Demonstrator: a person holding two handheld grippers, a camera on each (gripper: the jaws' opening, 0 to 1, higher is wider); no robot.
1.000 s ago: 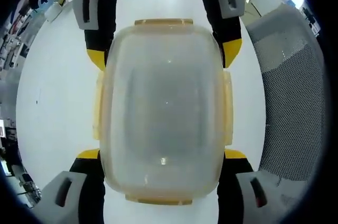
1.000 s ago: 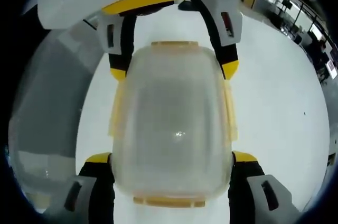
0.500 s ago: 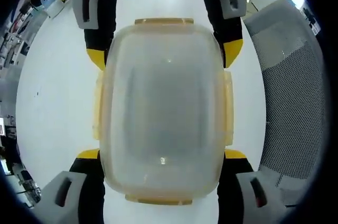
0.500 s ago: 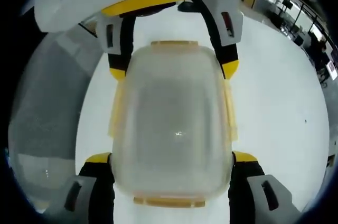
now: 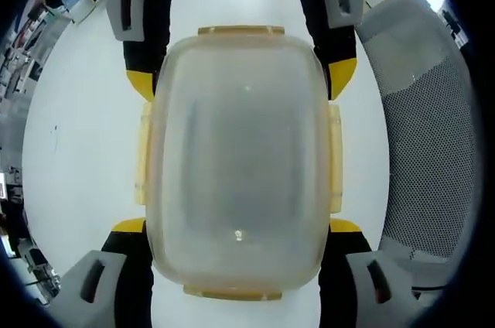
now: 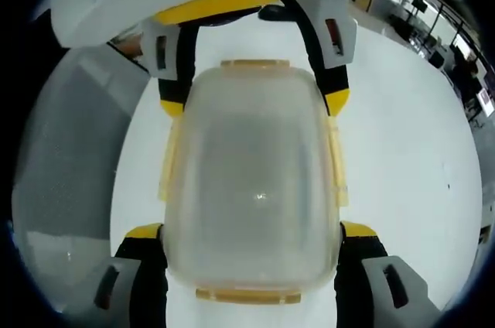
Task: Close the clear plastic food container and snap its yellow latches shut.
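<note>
With the container (image 5: 236, 162) sitting lid-up on the white table (image 5: 77, 150), I hold it from both ends: my left gripper (image 5: 236, 227) straddles the near end in the left gripper view, and my right gripper (image 5: 240, 80) comes in from the far end, jaws flanking the corners. In the right gripper view it mirrors: right gripper (image 6: 251, 231) at the near end, left gripper (image 6: 251, 100) at the far end.

Jaws on both are spread wide, yellow tips just beside the container's corners. I can't tell whether the tips actually press the walls or only bracket them.

Reason for the hold, as I read it: four tips box the container in so it can't slide or twist while latches get pushed.

The lid (image 6: 251, 181) is seated on the base, so closing looks done. Latches: yellow flaps (image 5: 334, 158) on both long sides sit between my two pairs of jaws, and one at each end (image 5: 240, 32). All lie close to the walls; can't tell from above if they've clicked.

A grey mesh surface (image 5: 429, 142) lies well beyond my right-hand jaw, clear of the work.

Next call, my guess: press each side flap inward with a tip and confirm the snap.
</note>
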